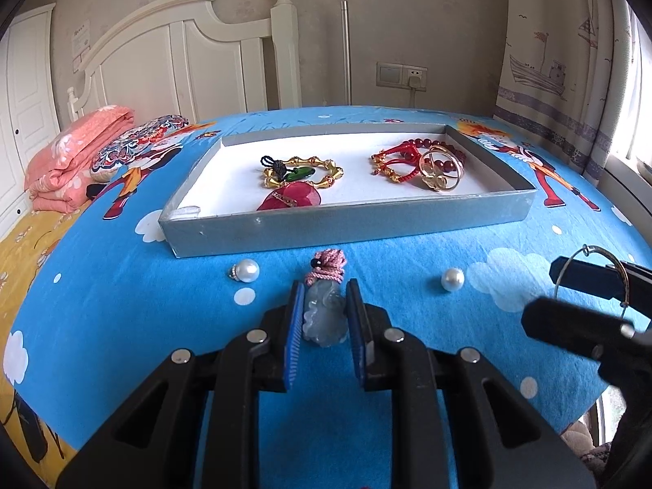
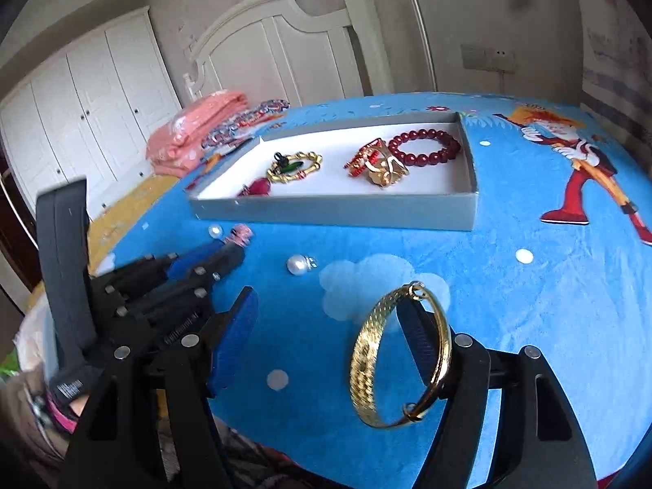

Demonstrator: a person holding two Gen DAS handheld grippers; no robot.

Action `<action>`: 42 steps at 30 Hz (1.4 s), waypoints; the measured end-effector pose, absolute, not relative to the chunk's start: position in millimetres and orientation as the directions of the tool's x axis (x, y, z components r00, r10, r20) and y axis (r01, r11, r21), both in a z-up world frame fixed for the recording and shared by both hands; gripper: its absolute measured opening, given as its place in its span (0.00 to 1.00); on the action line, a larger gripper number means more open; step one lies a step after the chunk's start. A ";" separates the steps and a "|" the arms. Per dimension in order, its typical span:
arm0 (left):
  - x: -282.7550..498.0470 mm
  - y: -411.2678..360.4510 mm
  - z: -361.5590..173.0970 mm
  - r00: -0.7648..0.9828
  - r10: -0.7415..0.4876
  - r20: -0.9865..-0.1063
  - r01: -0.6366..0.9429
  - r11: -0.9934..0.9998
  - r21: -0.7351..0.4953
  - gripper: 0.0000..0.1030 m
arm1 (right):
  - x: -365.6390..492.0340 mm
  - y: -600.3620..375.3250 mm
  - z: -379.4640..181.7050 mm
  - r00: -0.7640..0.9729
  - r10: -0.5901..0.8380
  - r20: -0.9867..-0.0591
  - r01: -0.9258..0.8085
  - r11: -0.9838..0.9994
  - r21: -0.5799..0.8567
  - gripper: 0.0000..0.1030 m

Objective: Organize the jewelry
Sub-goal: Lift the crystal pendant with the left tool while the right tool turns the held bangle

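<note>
Left gripper (image 1: pixel 325 318) pinches a pale, carved jade pendant (image 1: pixel 324 316) on pink braided cord; right gripper (image 2: pixel 330 338), spread wide, carries a textured gold bangle (image 2: pixel 401 356) hooked over one finger; grey cardboard tray (image 1: pixel 346 228) at twelve o'clock; no legible writing

A folded pink quilt (image 1: pixel 73 150) lies beside a white headboard (image 1: pixel 171 57).

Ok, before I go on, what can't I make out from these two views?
- Pale pendant between the left gripper pads: whether they press it; hidden in the right view by that gripper's body.
- Gold bangle hangs on one finger of the open right gripper; the left view shows only a wire-thin arc.
- Red pendant: lower edge behind the tray wall.
</note>
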State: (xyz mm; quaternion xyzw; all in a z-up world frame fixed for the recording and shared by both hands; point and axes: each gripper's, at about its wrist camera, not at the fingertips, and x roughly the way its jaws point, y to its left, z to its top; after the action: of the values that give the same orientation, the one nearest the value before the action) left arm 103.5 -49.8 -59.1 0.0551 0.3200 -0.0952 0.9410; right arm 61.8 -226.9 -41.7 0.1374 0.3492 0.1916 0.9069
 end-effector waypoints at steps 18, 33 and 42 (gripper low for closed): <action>102.5 -46.6 -58.8 0.777 -0.154 -0.610 0.216 0.976 0.029 0.21 | 51.4 -190.9 -48.9 0.668 0.318 -0.673 -0.291 0.944 0.157 0.62; 103.6 -46.1 -58.9 0.778 -0.154 -0.609 0.214 0.976 0.026 0.21 | 55.1 -202.7 -53.7 0.671 0.295 -0.680 -0.263 0.952 0.154 0.55; 104.0 -47.7 -59.6 0.781 -0.153 -0.606 0.212 0.977 0.028 0.22 | 50.9 -205.6 -58.8 0.708 0.166 -0.686 -0.224 0.975 0.005 0.55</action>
State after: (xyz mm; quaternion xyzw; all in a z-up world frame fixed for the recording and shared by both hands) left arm 104.0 -47.7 -59.6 0.0473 0.3167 -0.0969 0.9424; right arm 50.9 -205.6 -58.8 -0.0392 0.3670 0.1056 0.9234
